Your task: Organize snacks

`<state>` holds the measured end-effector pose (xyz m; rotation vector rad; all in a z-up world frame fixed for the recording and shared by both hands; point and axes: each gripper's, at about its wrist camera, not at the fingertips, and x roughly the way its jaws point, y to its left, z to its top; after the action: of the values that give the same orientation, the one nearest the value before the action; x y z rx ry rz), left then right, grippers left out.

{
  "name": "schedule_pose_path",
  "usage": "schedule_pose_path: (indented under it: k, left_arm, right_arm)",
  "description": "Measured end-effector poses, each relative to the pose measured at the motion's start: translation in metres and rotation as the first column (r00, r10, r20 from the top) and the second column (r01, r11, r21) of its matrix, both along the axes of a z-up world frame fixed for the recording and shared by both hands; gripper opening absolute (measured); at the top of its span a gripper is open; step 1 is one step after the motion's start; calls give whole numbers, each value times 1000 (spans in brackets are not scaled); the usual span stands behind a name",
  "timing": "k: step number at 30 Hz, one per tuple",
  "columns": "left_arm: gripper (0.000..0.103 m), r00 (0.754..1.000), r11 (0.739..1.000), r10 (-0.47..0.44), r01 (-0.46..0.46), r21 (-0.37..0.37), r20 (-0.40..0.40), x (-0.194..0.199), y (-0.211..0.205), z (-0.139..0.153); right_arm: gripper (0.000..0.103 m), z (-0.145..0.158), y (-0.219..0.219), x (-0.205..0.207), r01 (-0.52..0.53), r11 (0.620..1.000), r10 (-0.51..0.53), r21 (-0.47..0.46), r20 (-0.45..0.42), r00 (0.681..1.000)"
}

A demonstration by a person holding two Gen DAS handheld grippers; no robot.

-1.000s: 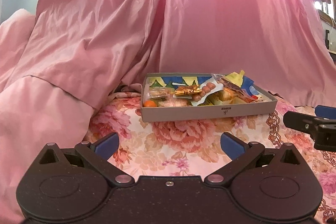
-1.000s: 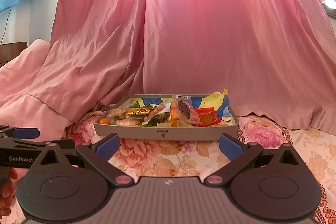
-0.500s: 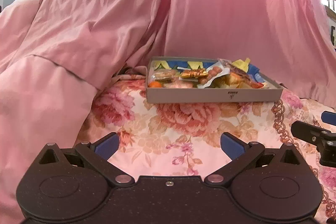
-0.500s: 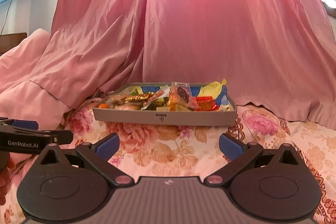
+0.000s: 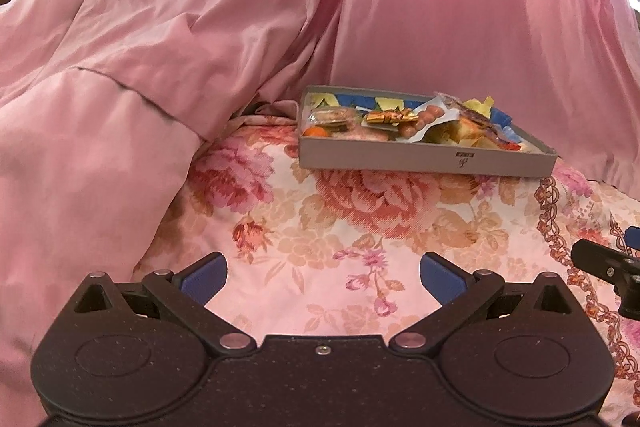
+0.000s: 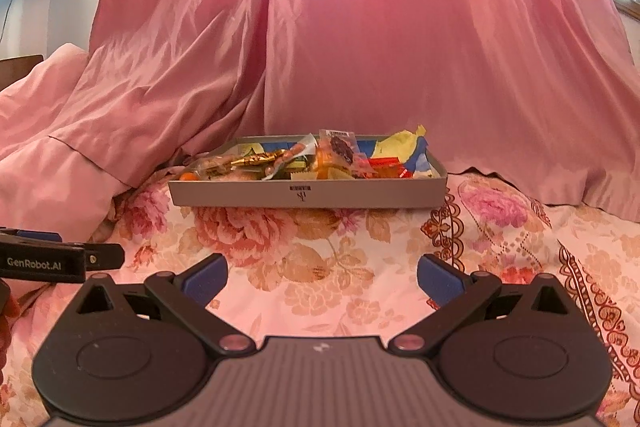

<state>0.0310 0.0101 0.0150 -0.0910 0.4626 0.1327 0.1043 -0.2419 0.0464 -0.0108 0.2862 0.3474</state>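
Our left gripper [image 5: 322,273] has its blue pads spread wide w/ nothing between them; the right gripper [image 6: 322,277] is spread the same way and also carries nothing. Both hang low over the floral bedspread [image 5: 360,219], side by side, well short of the grey tray [image 6: 308,193]. The right one's tip shows at the right edge of the left view, so they sit near each other.

The snacks [image 6: 304,163] all lie in that tray as a mixed heap: a gold-wrapped piece [image 5: 386,117], a pack of round sausage-like bits [image 5: 424,117], a clear packet w/ a dark disc [image 6: 340,147] propped up, a red wrapper [image 6: 382,163], an orange ball [image 5: 316,132] in the near-left corner. No snack lies out on the bedspread in either view.

This fits either a jumble awaiting sorting or a tray we've just filled and backed away from; we can't tell which.

If we do go in: approach over the near wall, not through it, since the tray sits on soft bedding and prob. slides or tips. Take top pieces only, pinching wrapper edges. One gripper could steady the rim while the other picks. Crinkly packets likely slip, so close slowly.
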Motion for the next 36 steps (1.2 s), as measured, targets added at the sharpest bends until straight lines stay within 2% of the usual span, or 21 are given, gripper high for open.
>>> schedule_pose_path:
  k: [10, 36]
  left_arm:
    - [102, 999, 1000, -7, 8, 6, -36, -1, 1, -13]
    - [102, 999, 1000, -16, 16, -4, -37, -1, -1, -17]
  right_arm:
    - [103, -10, 2, 4, 8, 1000, -8, -8, -24, 1000]
    - [103, -16, 6, 3, 4, 1000, -4, -14, -39, 999]
